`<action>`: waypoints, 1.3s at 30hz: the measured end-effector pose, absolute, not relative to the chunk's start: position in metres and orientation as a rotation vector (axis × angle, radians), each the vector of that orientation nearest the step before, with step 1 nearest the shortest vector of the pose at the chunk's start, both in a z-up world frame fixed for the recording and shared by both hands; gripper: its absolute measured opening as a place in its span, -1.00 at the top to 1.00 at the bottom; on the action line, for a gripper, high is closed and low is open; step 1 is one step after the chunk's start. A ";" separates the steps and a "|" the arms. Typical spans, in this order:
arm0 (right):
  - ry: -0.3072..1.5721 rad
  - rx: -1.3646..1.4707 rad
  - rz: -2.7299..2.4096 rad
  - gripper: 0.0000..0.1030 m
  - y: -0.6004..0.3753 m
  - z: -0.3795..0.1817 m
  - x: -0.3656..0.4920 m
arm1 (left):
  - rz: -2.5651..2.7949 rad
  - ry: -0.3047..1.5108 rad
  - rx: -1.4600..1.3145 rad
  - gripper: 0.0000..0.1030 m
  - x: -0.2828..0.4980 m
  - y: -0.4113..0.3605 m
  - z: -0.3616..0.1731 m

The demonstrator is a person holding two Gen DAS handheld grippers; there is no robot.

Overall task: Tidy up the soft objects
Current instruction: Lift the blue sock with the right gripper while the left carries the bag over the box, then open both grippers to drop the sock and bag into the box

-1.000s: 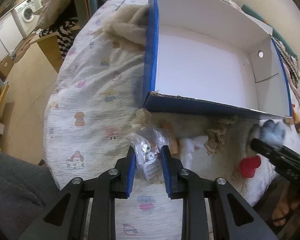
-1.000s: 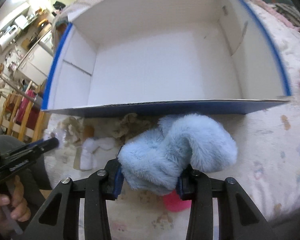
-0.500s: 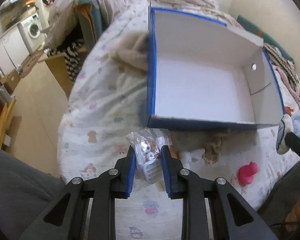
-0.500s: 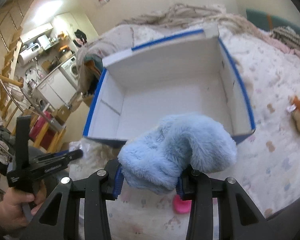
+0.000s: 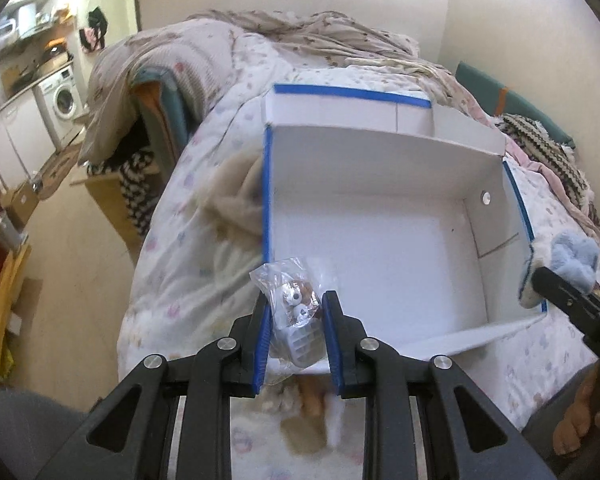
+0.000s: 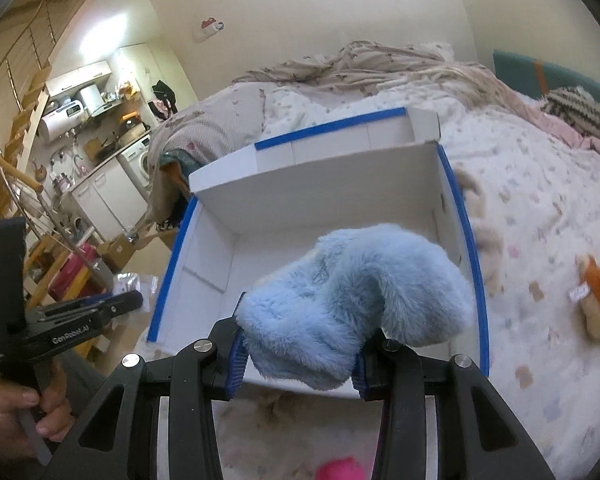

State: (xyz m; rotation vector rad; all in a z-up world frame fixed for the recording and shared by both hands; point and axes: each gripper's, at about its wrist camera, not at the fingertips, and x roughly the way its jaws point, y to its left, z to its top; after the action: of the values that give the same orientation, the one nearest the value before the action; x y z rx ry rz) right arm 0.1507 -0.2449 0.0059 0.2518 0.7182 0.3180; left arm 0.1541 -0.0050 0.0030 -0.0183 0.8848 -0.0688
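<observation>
A white cardboard box with blue-taped edges (image 5: 380,248) stands open and empty on the bed; it also shows in the right wrist view (image 6: 324,208). My left gripper (image 5: 296,320) is shut on a clear plastic bag holding a small toy (image 5: 292,300), held over the box's near left corner. My right gripper (image 6: 296,360) is shut on a fluffy light-blue plush (image 6: 352,300), held above the box's near edge. In the left wrist view the plush (image 5: 574,258) and right gripper appear at the box's right side.
The bed has a patterned white quilt (image 6: 540,200). A beige plush (image 5: 232,196) lies left of the box. An orange and tan plush (image 6: 598,300) lies right of it. A pink toy (image 6: 340,470) and small soft items (image 5: 304,400) lie in front. Floor and kitchen lie left.
Both grippers have risen from the bed surface and moved forward over the box's near edge, each still holding its object. The items in front of the box stayed on the bed.
</observation>
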 end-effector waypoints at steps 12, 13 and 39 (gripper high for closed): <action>0.813 0.237 0.279 0.15 -0.246 -0.030 0.221 | -0.054 0.946 0.055 0.57 0.223 -0.046 -0.028; 0.820 0.241 0.281 0.15 -0.246 -0.033 0.225 | -0.053 0.949 0.058 0.57 0.226 -0.047 -0.031; 1.018 0.052 0.204 0.10 -0.216 -0.080 0.243 | 0.004 1.026 0.174 0.56 0.262 -0.076 -0.097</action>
State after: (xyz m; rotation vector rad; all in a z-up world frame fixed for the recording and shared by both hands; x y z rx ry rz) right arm 0.2426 -0.2164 -0.0800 0.0519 1.0181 0.2044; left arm 0.2617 -0.0764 -0.0972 0.1736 1.0261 0.0043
